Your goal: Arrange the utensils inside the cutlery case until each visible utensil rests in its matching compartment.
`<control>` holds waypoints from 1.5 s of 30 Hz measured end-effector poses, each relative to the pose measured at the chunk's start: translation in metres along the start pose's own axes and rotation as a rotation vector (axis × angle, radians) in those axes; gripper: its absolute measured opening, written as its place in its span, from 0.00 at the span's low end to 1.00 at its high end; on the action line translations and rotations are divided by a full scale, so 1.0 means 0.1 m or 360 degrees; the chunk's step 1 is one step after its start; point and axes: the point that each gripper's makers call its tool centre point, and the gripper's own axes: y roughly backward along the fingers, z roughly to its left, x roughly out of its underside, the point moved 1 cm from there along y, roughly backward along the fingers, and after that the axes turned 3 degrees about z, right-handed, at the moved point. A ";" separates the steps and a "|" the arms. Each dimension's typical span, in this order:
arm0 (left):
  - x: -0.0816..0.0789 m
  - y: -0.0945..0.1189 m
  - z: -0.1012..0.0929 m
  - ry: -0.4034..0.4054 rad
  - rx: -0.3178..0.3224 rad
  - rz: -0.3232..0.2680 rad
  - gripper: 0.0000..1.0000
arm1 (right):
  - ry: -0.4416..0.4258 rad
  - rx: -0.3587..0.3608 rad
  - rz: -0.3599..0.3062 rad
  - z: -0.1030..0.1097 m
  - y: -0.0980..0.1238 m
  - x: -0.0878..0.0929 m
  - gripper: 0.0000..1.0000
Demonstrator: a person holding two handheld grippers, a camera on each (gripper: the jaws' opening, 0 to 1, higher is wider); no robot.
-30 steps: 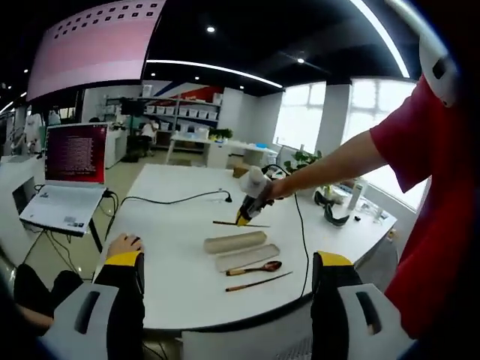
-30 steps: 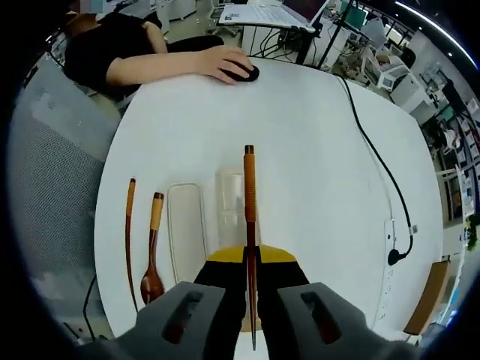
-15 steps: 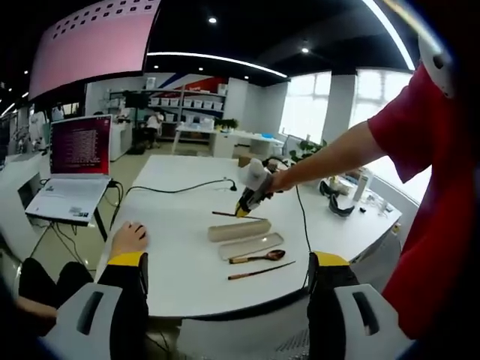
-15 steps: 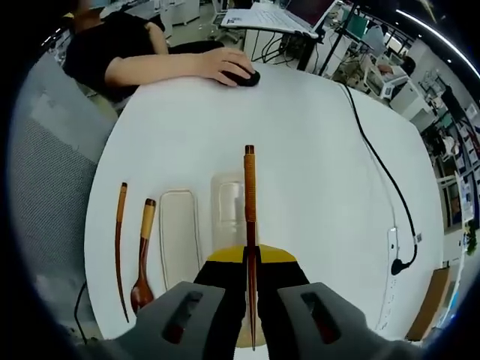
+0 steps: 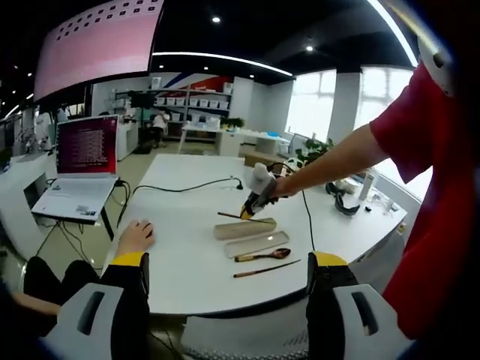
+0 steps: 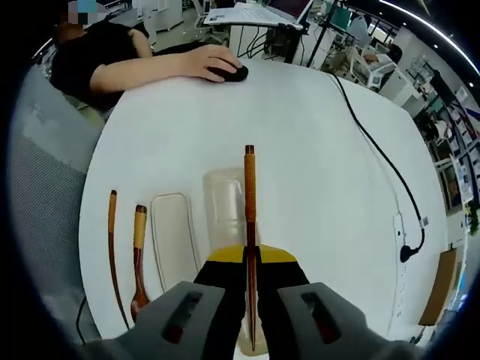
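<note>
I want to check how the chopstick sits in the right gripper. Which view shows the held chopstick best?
The right gripper view: the held chopstick runs straight up the picture's middle, clamped between the right gripper's jaws, above the clear case. In the left gripper view it is a small, thin dark line at that gripper's tip.

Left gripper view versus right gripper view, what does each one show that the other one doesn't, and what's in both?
The left gripper view alone shows the open left gripper, raised off the table, and the right gripper from outside. The right gripper view alone shows a mouse under a person's hand. Both show the chopstick clamped in the right gripper over the case, plus the lid, spoon and second chopstick.
</note>
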 end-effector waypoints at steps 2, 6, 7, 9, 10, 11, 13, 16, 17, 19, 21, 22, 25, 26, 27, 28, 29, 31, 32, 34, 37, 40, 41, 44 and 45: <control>-0.01 0.01 0.02 0.0001 -0.0013 -0.0007 0.89 | 0.0070 -0.0009 0.0009 0.04 -0.03 -0.01 0.00; 0.01 0.02 0.03 0.0003 -0.0019 0.0008 0.88 | 0.0021 -0.0024 0.0037 0.01 -0.10 0.02 0.00; 0.02 0.03 0.04 0.0001 -0.0020 0.0010 0.88 | 0.0024 -0.0018 0.0033 0.01 -0.12 0.02 0.00; 0.04 0.03 0.05 -0.0007 -0.0026 0.0027 0.88 | 0.0014 0.0003 0.0043 0.02 -0.15 0.03 0.01; 0.05 0.03 0.06 -0.0004 -0.0034 0.0030 0.87 | 0.0020 0.0004 0.0043 0.00 -0.18 0.04 0.01; 0.06 0.03 0.08 0.0003 -0.0047 0.0030 0.87 | 0.0028 0.0002 0.0041 0.01 -0.20 0.05 0.01; 0.05 0.03 0.09 0.0022 -0.0054 0.0024 0.87 | 0.0041 -0.0003 0.0051 0.02 -0.23 0.06 0.01; 0.04 0.03 0.07 0.0016 -0.0054 0.0024 0.87 | 0.0035 0.0006 0.0069 -0.02 -0.26 0.09 0.01; 0.05 0.02 0.06 0.0010 -0.0053 0.0030 0.87 | 0.0014 -0.0007 0.0083 -0.01 -0.27 0.11 0.01; 0.05 0.02 0.06 0.0009 -0.0056 0.0031 0.87 | 0.0015 -0.0017 0.0093 0.02 -0.28 0.13 0.01; 0.06 0.02 0.07 0.0011 -0.0060 0.0033 0.87 | -0.0014 -0.0003 0.0082 -0.01 -0.30 0.13 0.01; 0.08 0.02 0.09 0.0019 -0.0068 0.0035 0.87 | -0.0048 -0.0002 0.0085 -0.01 -0.31 0.13 0.00; 0.09 0.01 0.10 0.0028 -0.0072 0.0048 0.87 | -0.0028 0.0010 0.0098 -0.01 -0.32 0.14 0.00; 0.07 0.01 0.10 0.0019 -0.0074 0.0040 0.87 | -0.0031 0.0007 0.0104 -0.02 -0.33 0.14 0.00; 0.07 0.01 0.09 0.0018 -0.0073 0.0038 0.87 | -0.0039 0.0007 0.0107 -0.03 -0.33 0.14 0.00; 0.06 0.02 0.09 0.0020 -0.0071 0.0036 0.87 | -0.0041 0.0021 0.0101 -0.02 -0.32 0.13 0.00; 0.05 0.02 0.09 0.0021 -0.0071 0.0031 0.87 | -0.0046 0.0022 0.0102 -0.02 -0.31 0.12 0.00; 0.06 0.01 0.09 0.0020 -0.0070 0.0039 0.87 | -0.0076 0.0007 0.0110 0.01 -0.31 0.13 0.00; 0.07 0.01 0.09 0.0018 -0.0070 0.0046 0.87 | -0.0070 0.0007 0.0114 0.00 -0.32 0.12 0.00; 0.08 0.01 0.09 0.0019 -0.0072 0.0047 0.87 | -0.0067 0.0017 0.0112 -0.02 -0.33 0.12 0.01; 0.08 0.01 0.10 0.0025 -0.0073 0.0046 0.87 | -0.0059 -0.0017 0.0107 0.05 -0.36 0.13 0.00; 0.06 0.00 0.09 0.0012 -0.0072 0.0043 0.87 | -0.0039 0.0004 0.0101 0.03 -0.36 0.13 0.01; 0.05 0.00 0.09 0.0014 -0.0070 0.0038 0.87 | -0.0049 0.0009 0.0095 0.03 -0.35 0.12 0.02; 0.04 0.00 0.09 0.0008 -0.0071 0.0037 0.87 | -0.0058 0.0037 0.0072 -0.03 -0.28 0.11 0.00; 0.04 0.00 0.09 0.0006 -0.0069 0.0037 0.87 | -0.0065 0.0045 0.0062 -0.04 -0.25 0.10 0.00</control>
